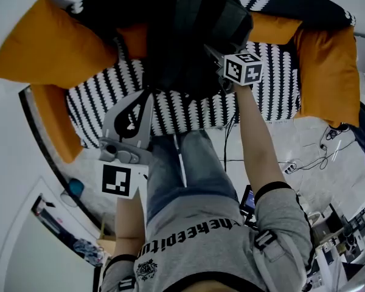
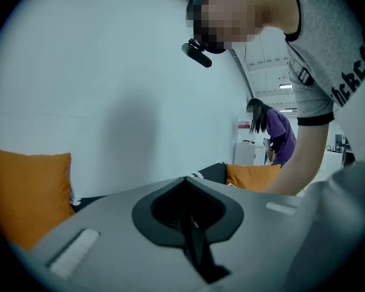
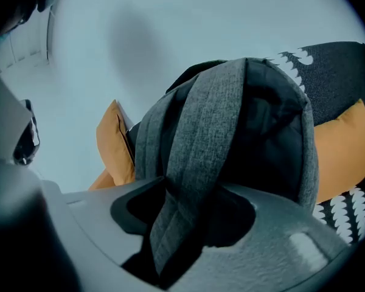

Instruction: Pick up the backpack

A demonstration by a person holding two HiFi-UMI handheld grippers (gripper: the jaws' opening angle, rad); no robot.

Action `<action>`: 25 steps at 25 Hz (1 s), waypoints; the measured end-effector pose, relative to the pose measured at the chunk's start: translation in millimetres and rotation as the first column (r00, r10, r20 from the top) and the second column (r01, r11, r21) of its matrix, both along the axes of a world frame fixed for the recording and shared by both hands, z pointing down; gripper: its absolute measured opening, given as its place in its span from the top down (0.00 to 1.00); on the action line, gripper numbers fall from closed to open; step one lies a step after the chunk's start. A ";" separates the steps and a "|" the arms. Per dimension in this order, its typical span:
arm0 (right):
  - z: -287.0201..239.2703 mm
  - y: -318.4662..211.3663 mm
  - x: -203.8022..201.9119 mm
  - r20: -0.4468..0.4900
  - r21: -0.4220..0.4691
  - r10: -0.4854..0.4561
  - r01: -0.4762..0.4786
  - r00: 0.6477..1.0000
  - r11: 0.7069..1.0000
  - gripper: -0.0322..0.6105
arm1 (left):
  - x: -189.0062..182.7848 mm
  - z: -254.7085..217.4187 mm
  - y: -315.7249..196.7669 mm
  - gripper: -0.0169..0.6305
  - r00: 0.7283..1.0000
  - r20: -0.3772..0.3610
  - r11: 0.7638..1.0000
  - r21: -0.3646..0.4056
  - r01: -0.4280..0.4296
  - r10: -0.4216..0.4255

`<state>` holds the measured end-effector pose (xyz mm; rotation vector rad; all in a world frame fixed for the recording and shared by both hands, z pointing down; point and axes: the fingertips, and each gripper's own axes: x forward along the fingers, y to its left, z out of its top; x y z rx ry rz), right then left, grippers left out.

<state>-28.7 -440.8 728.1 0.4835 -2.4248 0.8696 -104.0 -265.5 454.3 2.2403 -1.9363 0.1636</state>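
A black-and-white patterned sofa (image 1: pixel 188 111) carries the dark backpack (image 1: pixel 194 35), with orange cushions (image 1: pixel 48 47) on either side.

Item 1, left gripper (image 1: pixel 148 96): 2 jaws together, empty, held near level; left arm (image 1: pixel 129 224) bent close to torso.
Item 2, right gripper (image 1: pixel 213 53): tilted down, jaws closed on strap (image 3: pixel 194 157); right arm (image 1: pixel 255 139) extended forward.

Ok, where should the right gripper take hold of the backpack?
Its grey strap, from the open front of the sofa. It is a narrow band hanging off the backpack, whose body looks too bulky. The right gripper has it between its jaws.
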 end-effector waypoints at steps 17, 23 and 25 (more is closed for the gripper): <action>-47.6 12.6 3.2 -0.012 0.157 0.016 -0.014 1.000 0.988 0.91 | 1.9 -7.6 -5.6 0.95 0.998 0.004 0.998 0.022 -0.056 0.056; -96.7 15.6 -4.0 0.000 0.301 0.032 -0.031 0.999 0.953 0.91 | -7.2 -20.3 -1.0 0.95 0.997 0.013 0.995 0.054 -0.082 0.081; -113.4 16.9 -4.2 0.013 0.334 0.044 -0.046 0.999 0.941 0.91 | -8.5 -24.7 2.8 0.95 0.996 0.015 0.994 0.062 -0.089 0.088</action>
